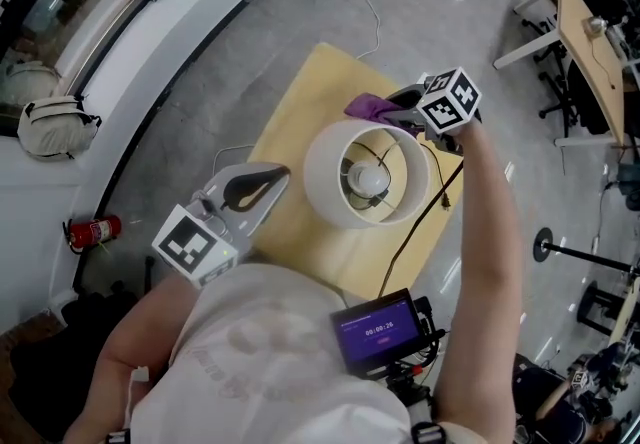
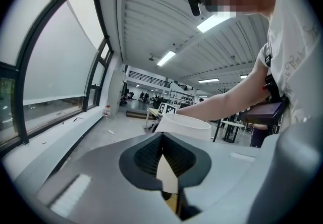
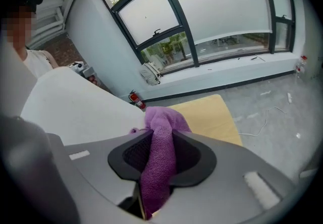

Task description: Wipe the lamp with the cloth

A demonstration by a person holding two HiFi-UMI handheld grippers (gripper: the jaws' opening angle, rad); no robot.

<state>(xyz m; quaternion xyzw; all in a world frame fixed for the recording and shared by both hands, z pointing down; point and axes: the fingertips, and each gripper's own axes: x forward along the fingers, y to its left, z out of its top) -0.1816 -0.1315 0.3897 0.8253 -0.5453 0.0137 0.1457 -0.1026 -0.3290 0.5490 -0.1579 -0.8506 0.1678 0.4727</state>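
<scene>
Lamp point(image 1: 322, 182): stands upright on the yellow counter point(image 1: 290, 122), long axis vertical. The open top of the white shade faces the head camera, with the bulb point(image 1: 372, 175) visible inside.

Cloth point(image 1: 372, 109): a purple wad at the far rim of the shade. In the right gripper view the cloth point(image 3: 159, 157) runs down the channel between the fingers. Its free end bunches out past the fingertips.

Right gripper point(image 1: 405, 116): the fingers are clamped on the cloth, held part-way apart only by its thickness. Seen from the right gripper point(image 3: 160, 132), the lamp point(image 3: 75, 102) fills the space to the left of the fingers, and its curved wall reaches the cloth's bunched end. The counter point(image 3: 207, 117) lies ahead and below. The cloth appears to rest against the outer wall just under the rim, but actual contact cannot be confirmed from these angles.

Left gripper point(image 1: 277, 176): the fingers are closed, or very nearly, and hold nothing. Seen from the left gripper point(image 2: 162, 140), the lamp point(image 2: 184, 126) is ahead of the fingertips and slightly right, near but apart.

Judgement: the right hand is the nearer one and carries the tool. The wipe depends on the shade lying sideways-left of the right fingers, so the cloth needs pressing that way. The stroke should follow the curved wall, not go straight ahead. The left hand is placed to steady the near side of the shade.
</scene>
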